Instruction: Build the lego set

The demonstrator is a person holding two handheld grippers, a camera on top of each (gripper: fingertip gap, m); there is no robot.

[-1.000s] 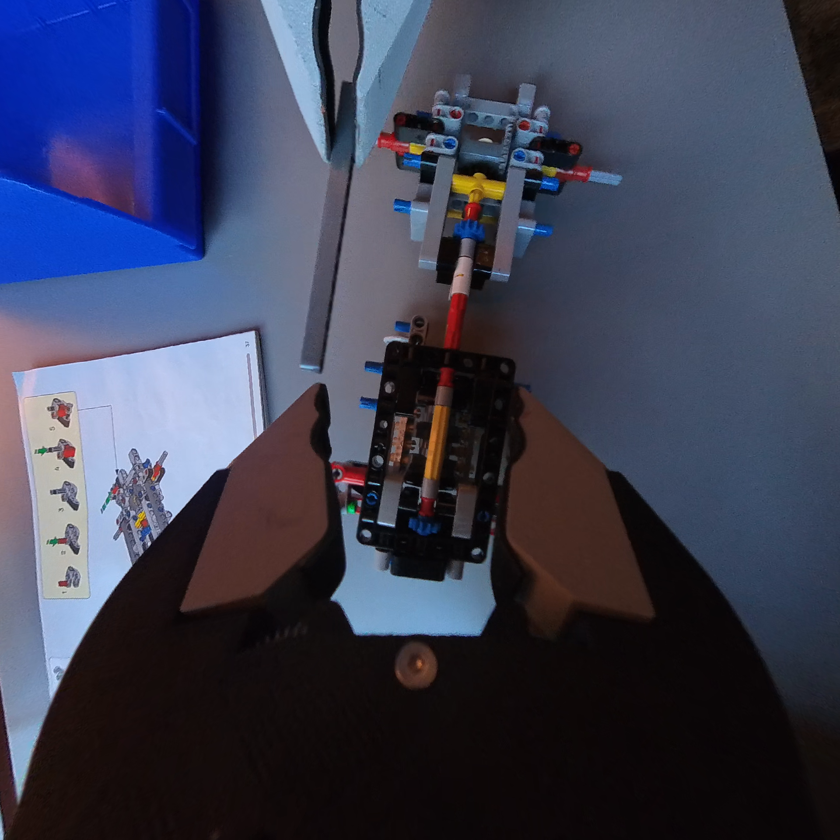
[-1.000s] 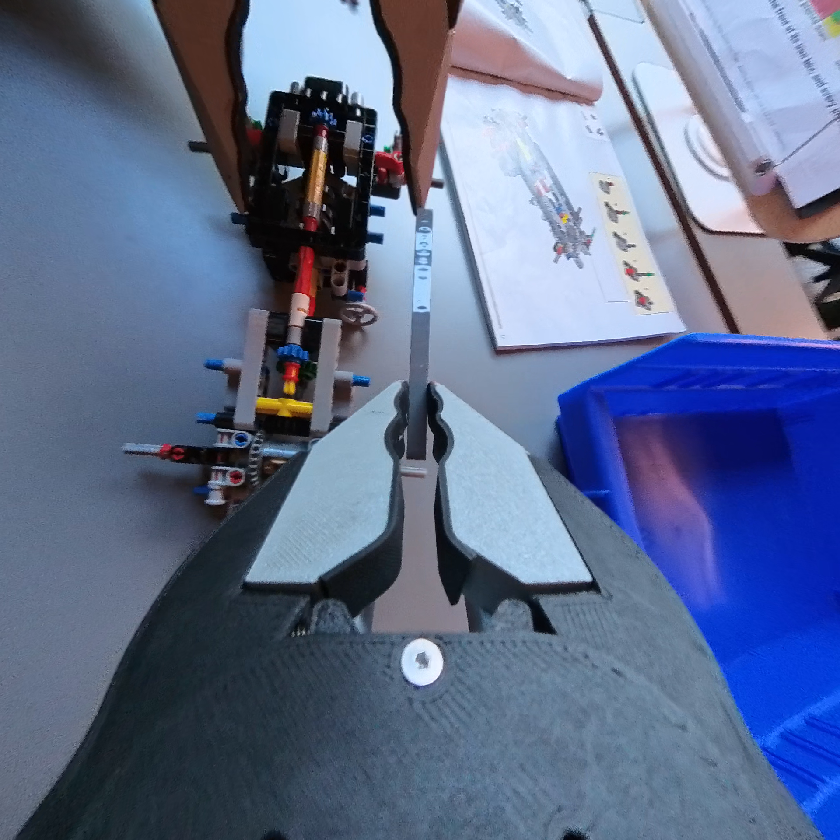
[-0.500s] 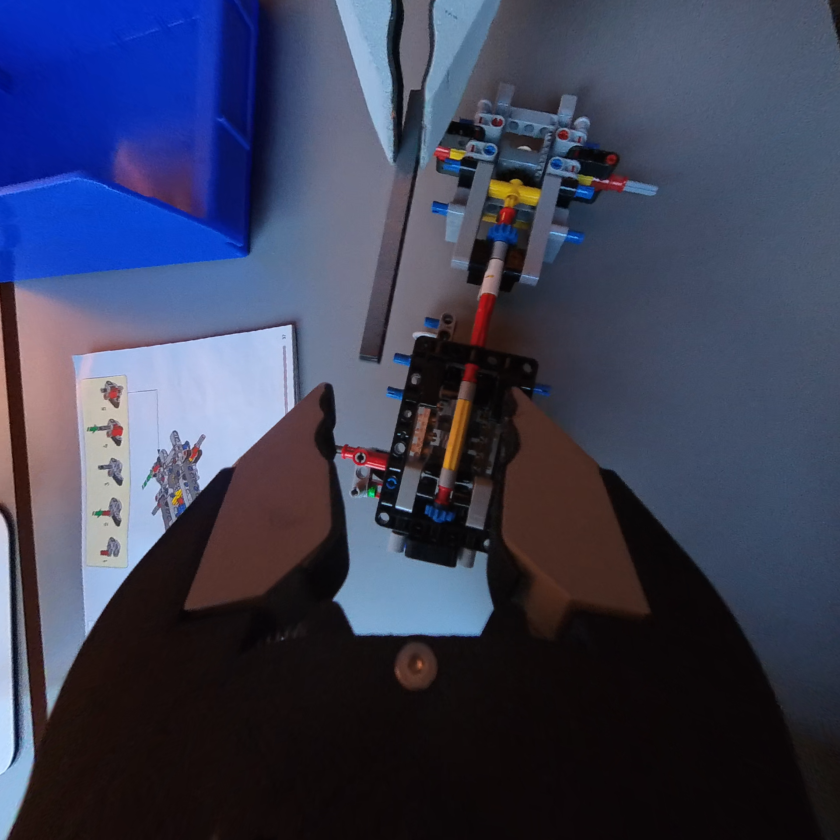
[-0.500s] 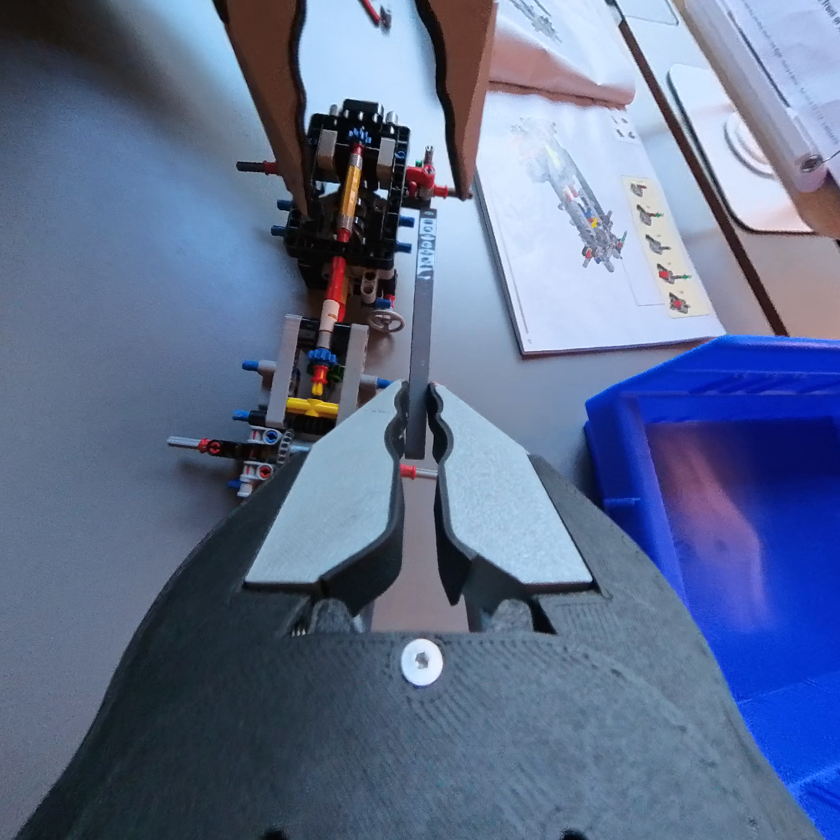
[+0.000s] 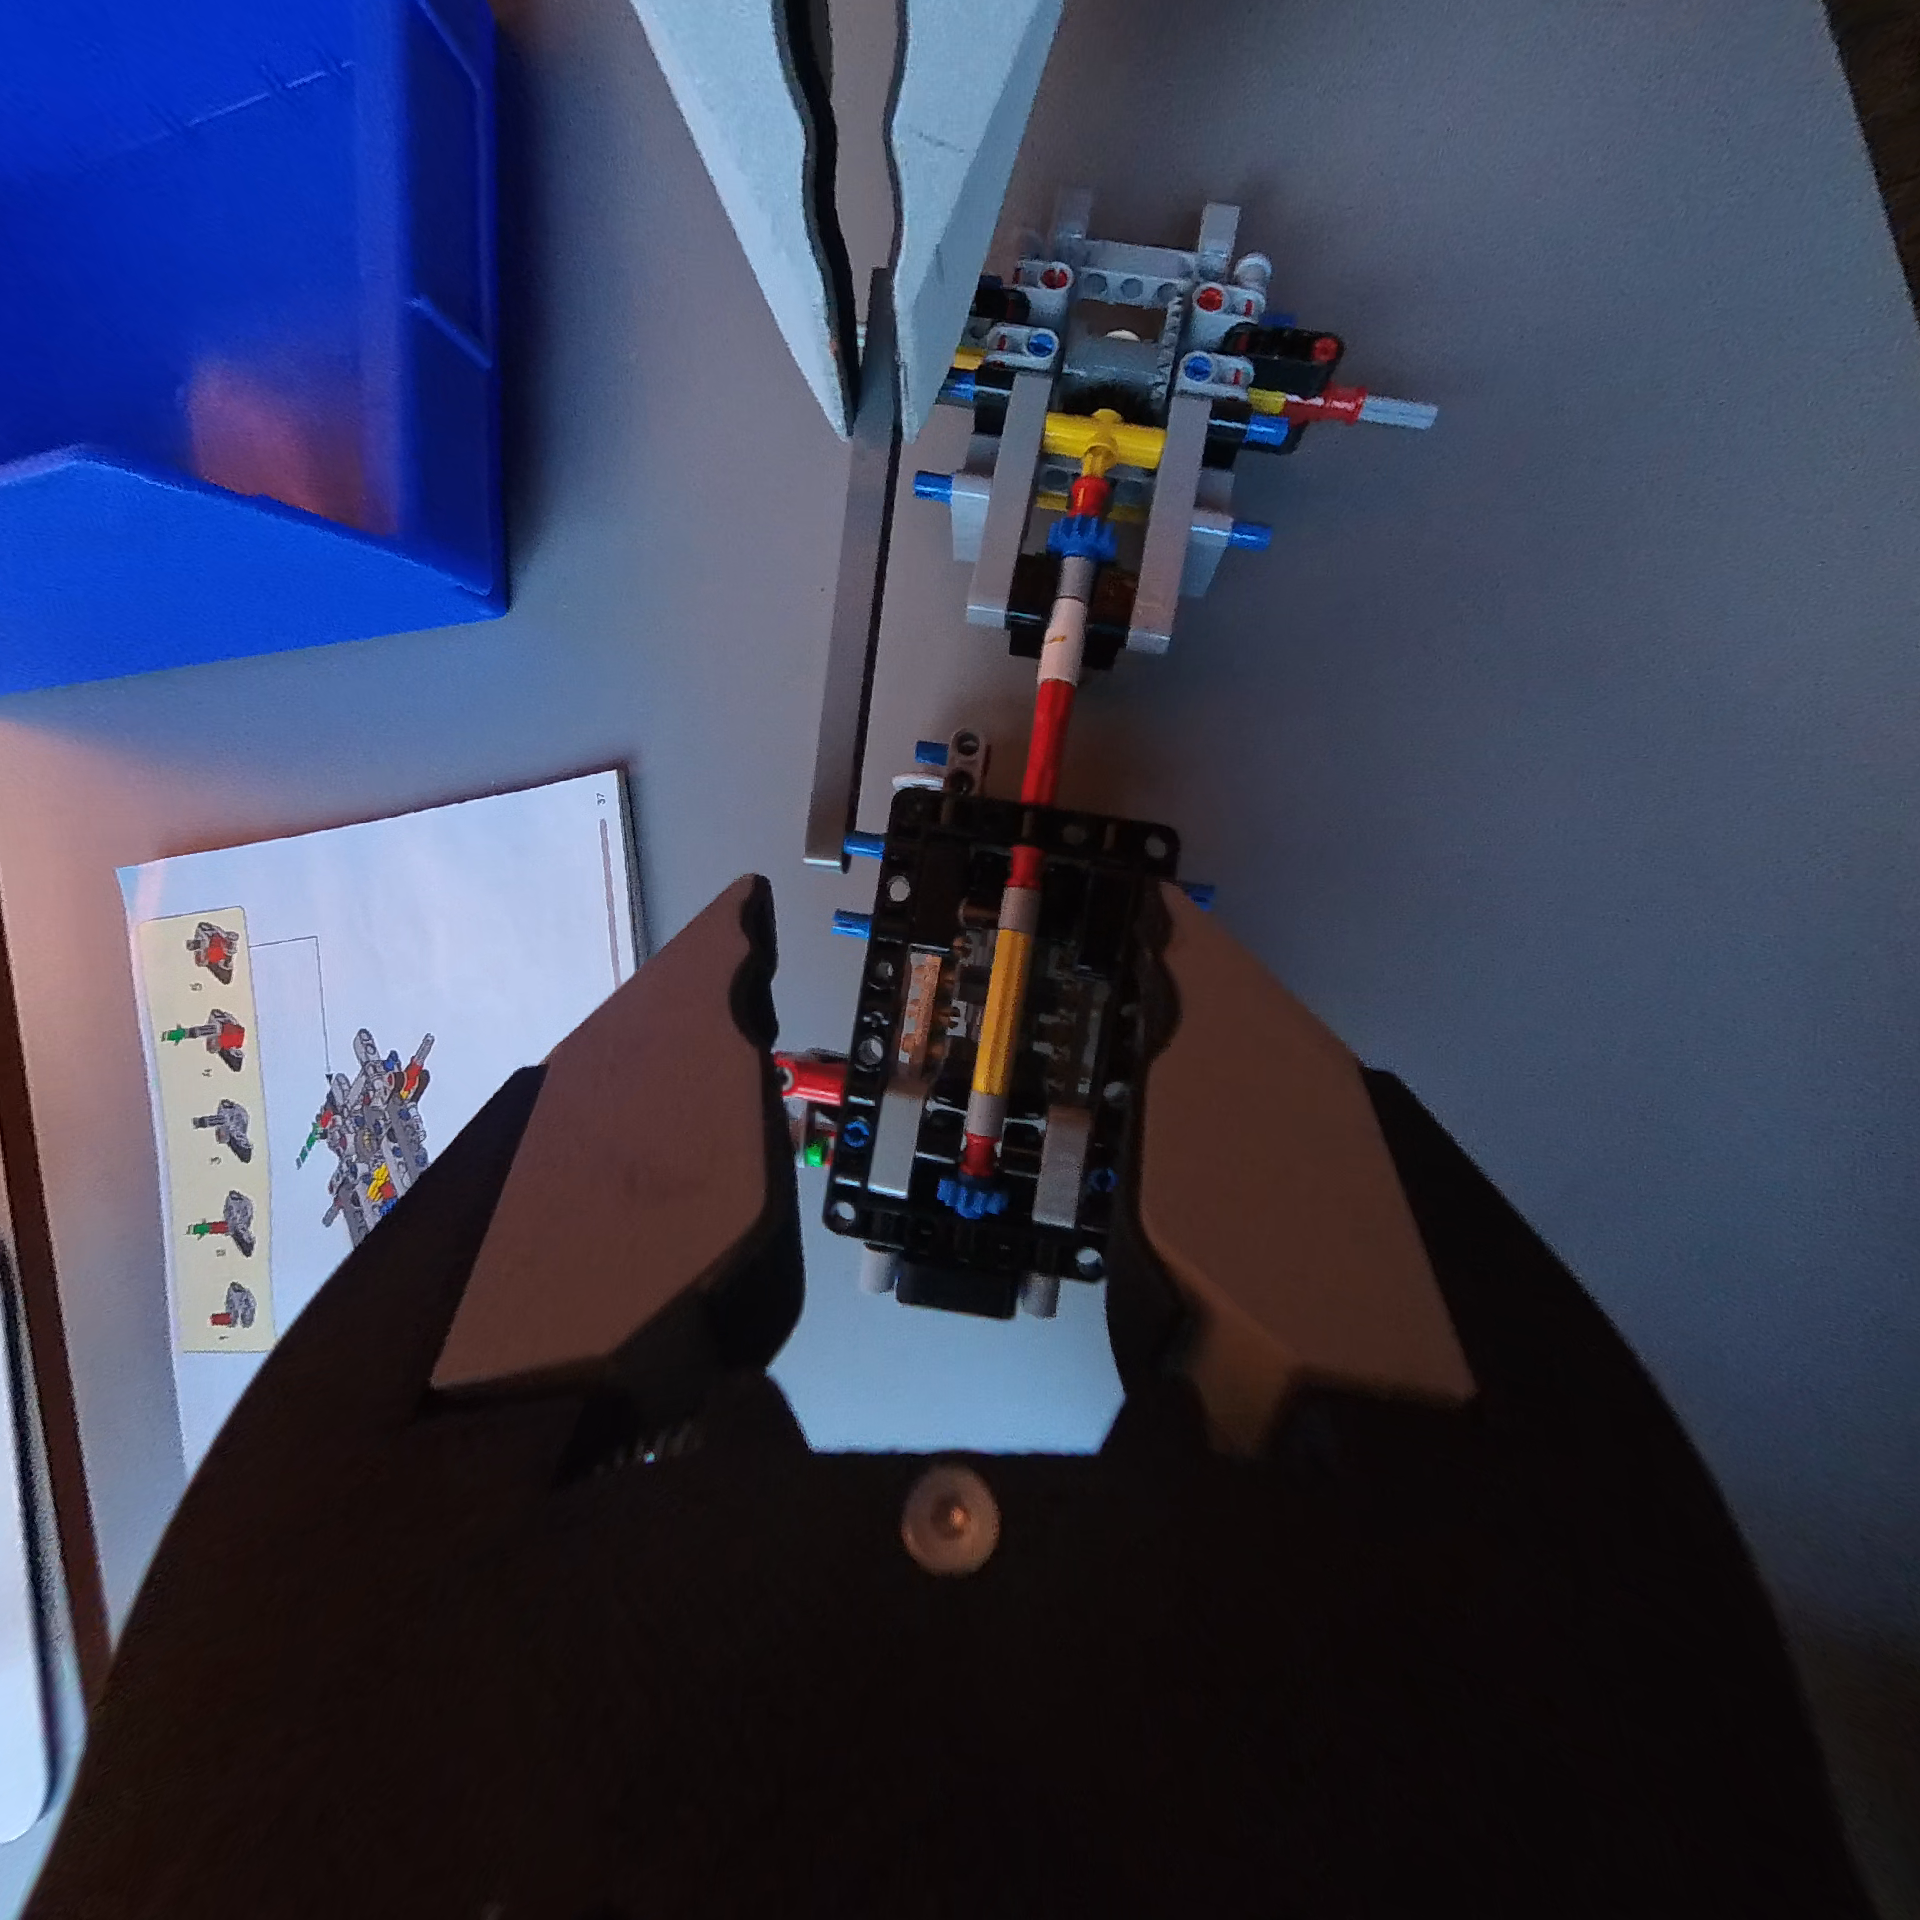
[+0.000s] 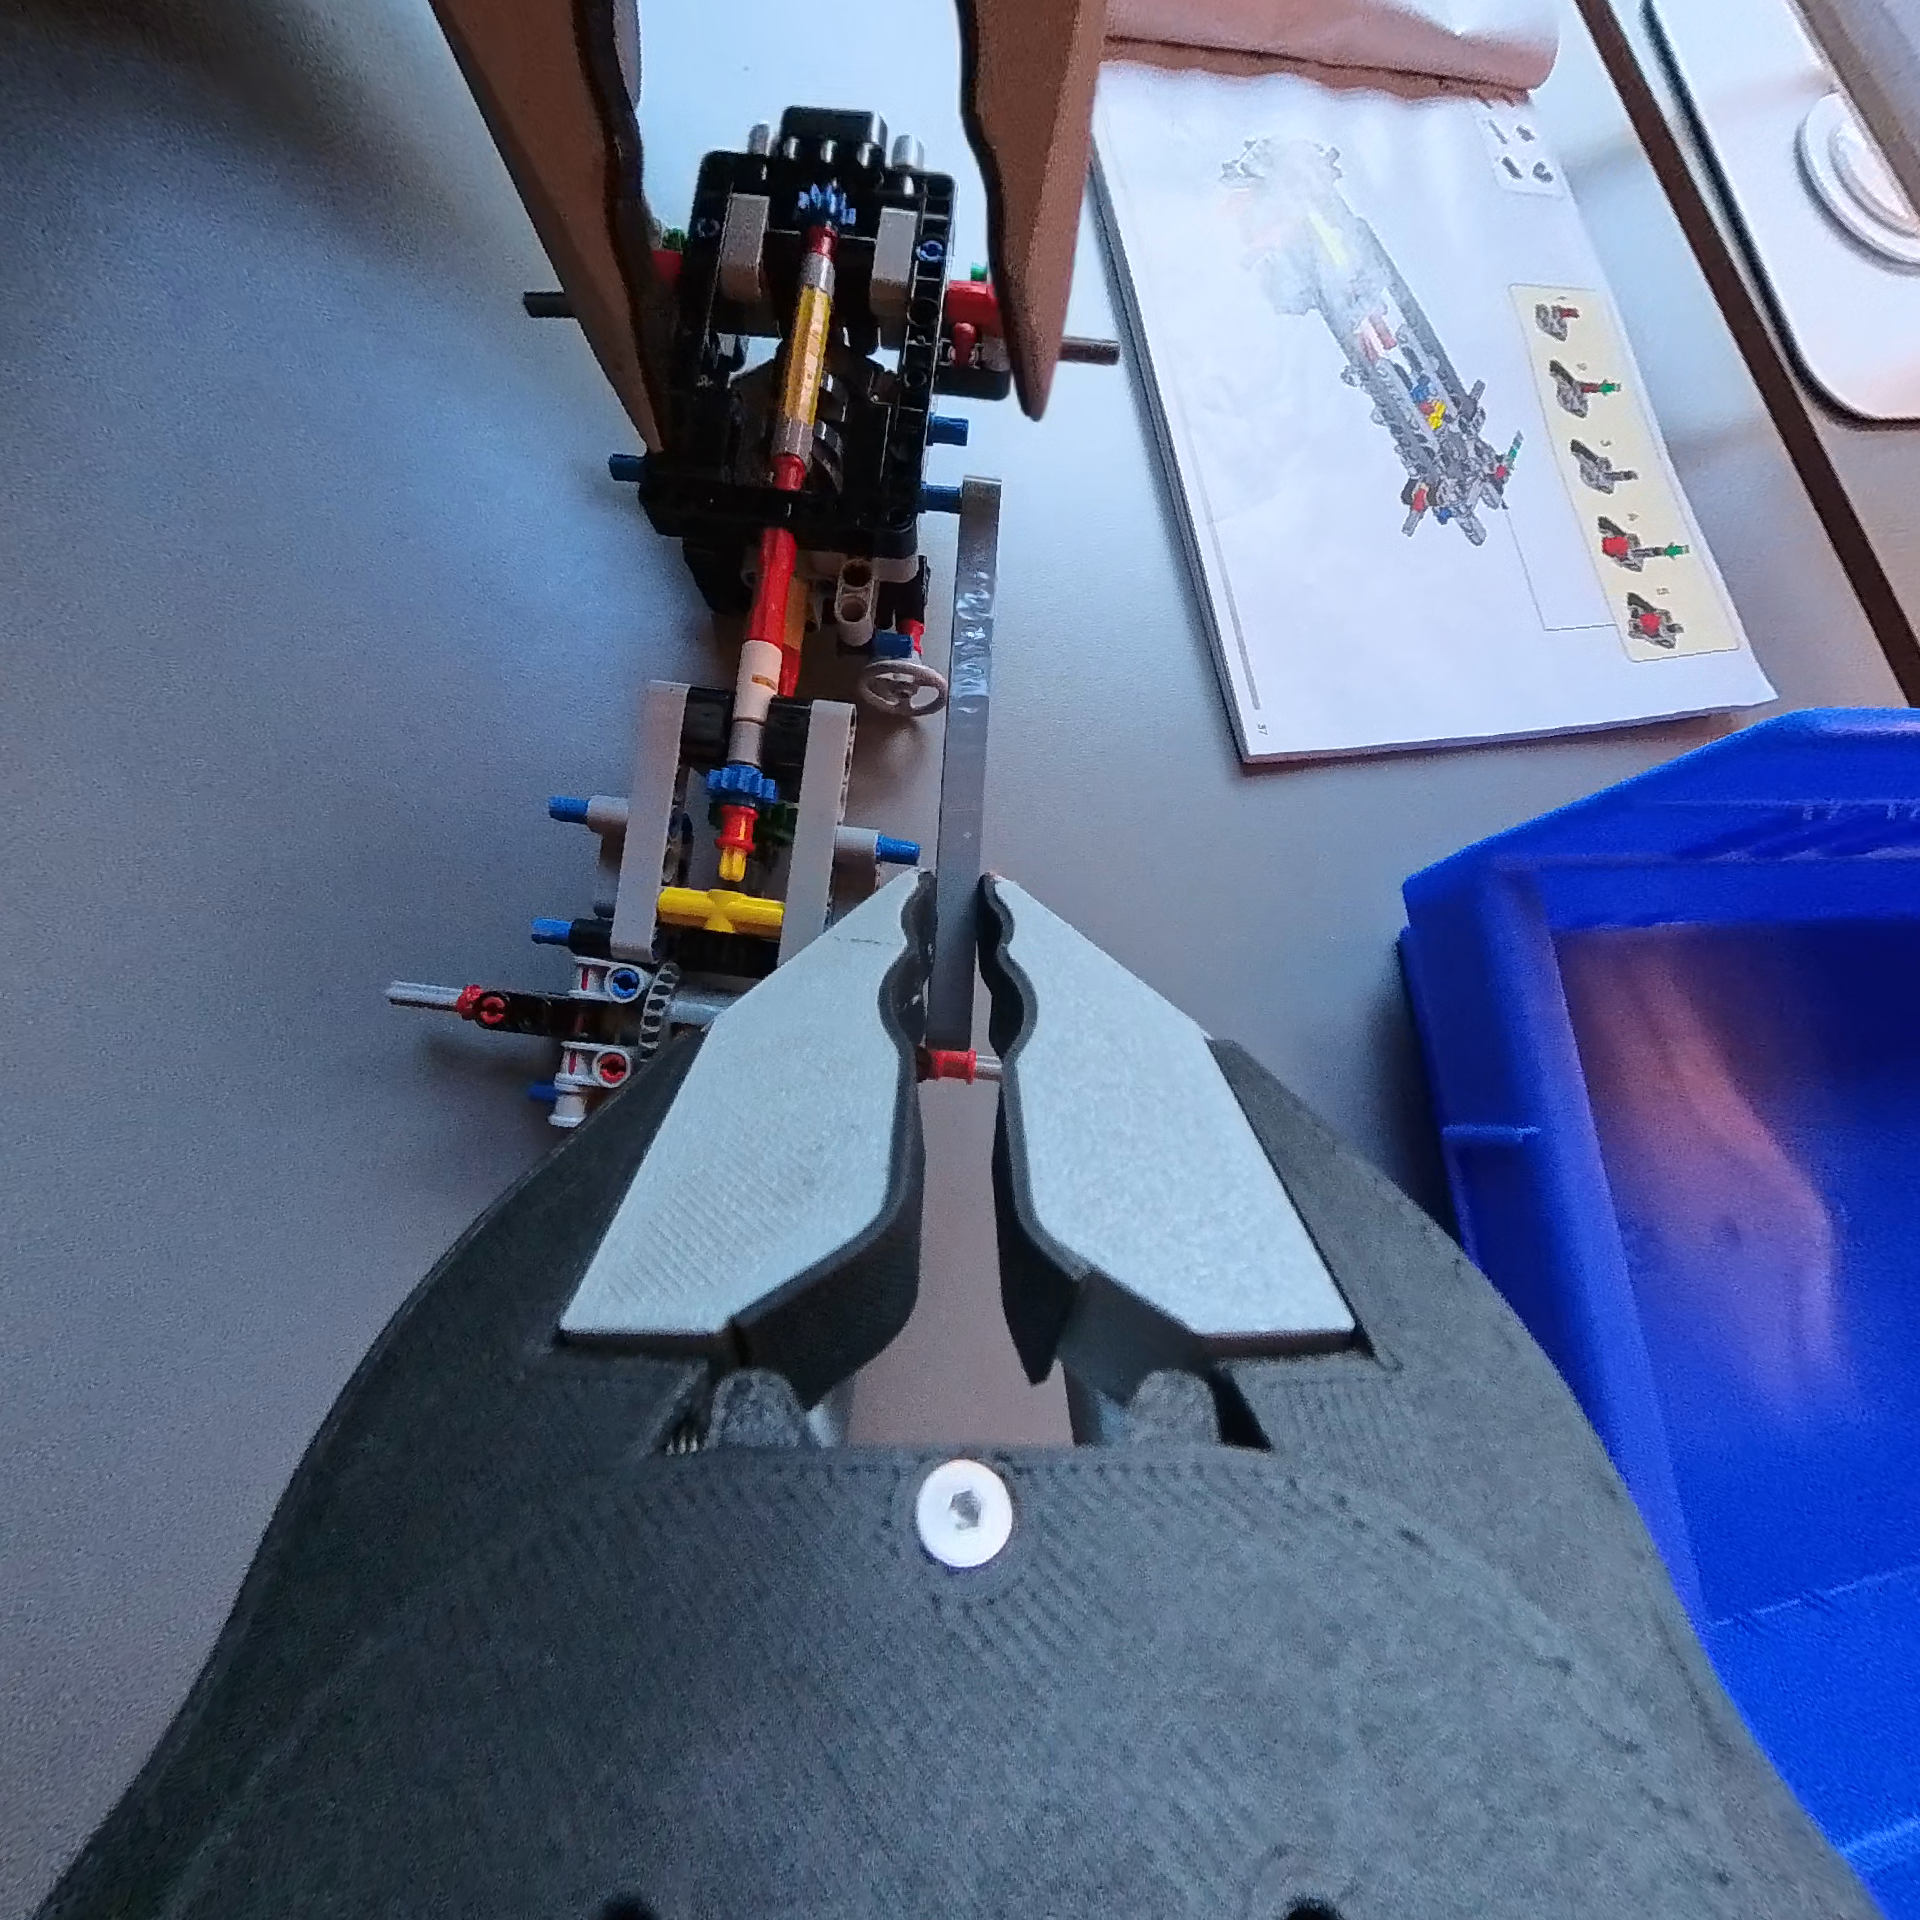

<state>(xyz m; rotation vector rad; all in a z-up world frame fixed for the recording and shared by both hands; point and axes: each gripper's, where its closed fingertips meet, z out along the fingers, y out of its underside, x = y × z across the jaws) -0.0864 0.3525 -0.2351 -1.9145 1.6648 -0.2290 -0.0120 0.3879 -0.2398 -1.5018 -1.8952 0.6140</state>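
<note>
The right gripper [image 6: 948,914] has its jaws nearly closed on one end of a long grey beam [image 6: 966,727], both pads flat against its sides. The beam reaches forward from those jaws and runs level beside the toy chassis [image 5: 1049,727] on the tabletop [image 5: 1558,935]. Its far end lies just beside the blue pins [image 5: 857,844] that stick out of the black frame [image 5: 1003,1039]. Gripping it at the tail keeps most of its length free and clear of the jaws.

The left gripper [image 5: 966,935] stands with its jaws wide, one on each side of that black frame. The pad on its right looks to be against the frame's edge. The pad on its left stands off with a clear gap, so the frame is bracketed, not clamped. It sits on the tabletop between them, joined by a red shaft [image 5: 1049,717] to the grey gear block [image 5: 1112,416] ahead of the left jaws.

To the left of the left jaws lies an open instruction booklet [image 5: 416,935]. Beyond it, further left and ahead, is a blue bin [image 5: 208,312], which also sits just right of the right jaws.
</note>
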